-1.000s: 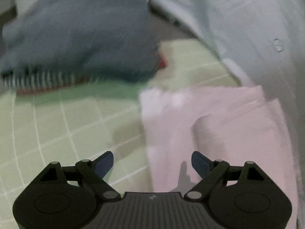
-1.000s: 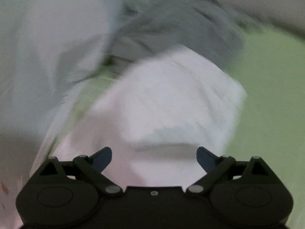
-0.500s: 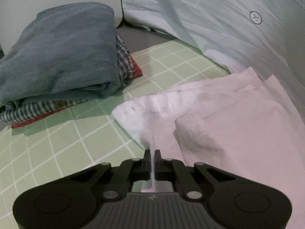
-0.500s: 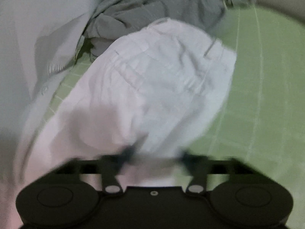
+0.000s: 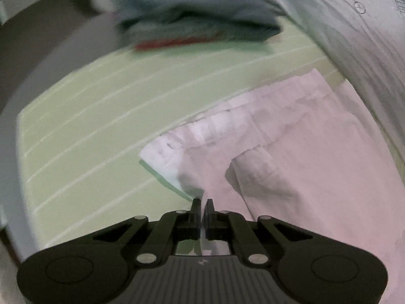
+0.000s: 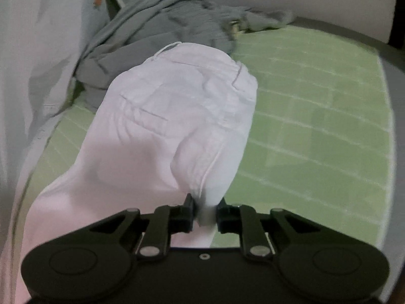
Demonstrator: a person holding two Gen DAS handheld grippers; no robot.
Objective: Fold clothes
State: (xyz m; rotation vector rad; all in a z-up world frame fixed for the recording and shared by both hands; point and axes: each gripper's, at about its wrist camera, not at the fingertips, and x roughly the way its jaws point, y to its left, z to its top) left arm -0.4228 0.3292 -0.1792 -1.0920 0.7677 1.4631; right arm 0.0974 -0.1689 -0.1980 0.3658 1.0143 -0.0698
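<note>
Surface: pale green grid-lined mat [image 5: 96, 131].
Garment: white cotton trousers [image 6: 162, 116], spread on the mat, near edge raised.
Left tool [image 5: 202, 206]: clamped on a trouser edge.
Right tool [image 6: 205, 209]: clamped on bunched trouser cloth.
Step, judged: mid-fold; next, carry both edges across evenly.

green checked mat [image 5: 96, 116], white trousers [image 6: 177, 106] on top

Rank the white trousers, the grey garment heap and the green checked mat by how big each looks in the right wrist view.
1. white trousers, nearest the camera, so apparent size only
2. green checked mat, partly covered and possibly larger than it looks
3. grey garment heap, farthest, partly hidden
</note>
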